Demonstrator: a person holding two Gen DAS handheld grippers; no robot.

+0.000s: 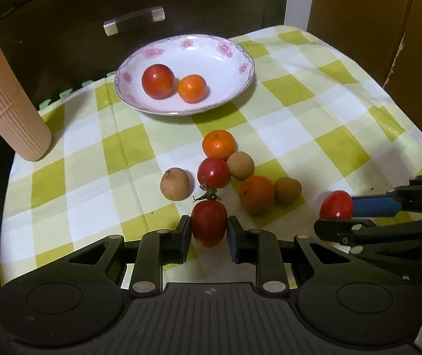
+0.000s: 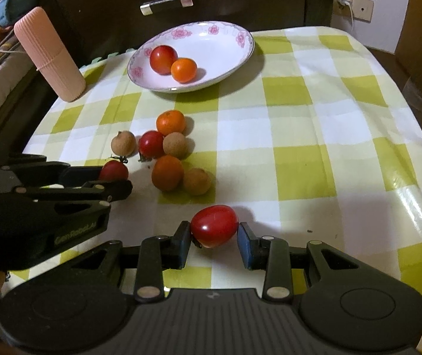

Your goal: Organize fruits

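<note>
Currently your left gripper (image 1: 209, 230) is clamping a red stemmed tomato (image 1: 209, 226); your right gripper (image 2: 214, 235) is clamping a red oval tomato (image 2: 214, 225). Two fruits are sitting in the white floral-rimmed plate (image 1: 234, 59); six are waiting on the yellow-checked tablecloth (image 1: 314, 112).

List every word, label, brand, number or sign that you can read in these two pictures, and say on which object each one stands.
"GenRobot.AI": pale letters on the side of the black plastic left claw body, seen in the right wrist view; the last letters are dim, so this reading is not fully certain.

A small round emblem on the ribbed black base plate of the left claw: no letters are readable.

Nothing else carries text.
</note>
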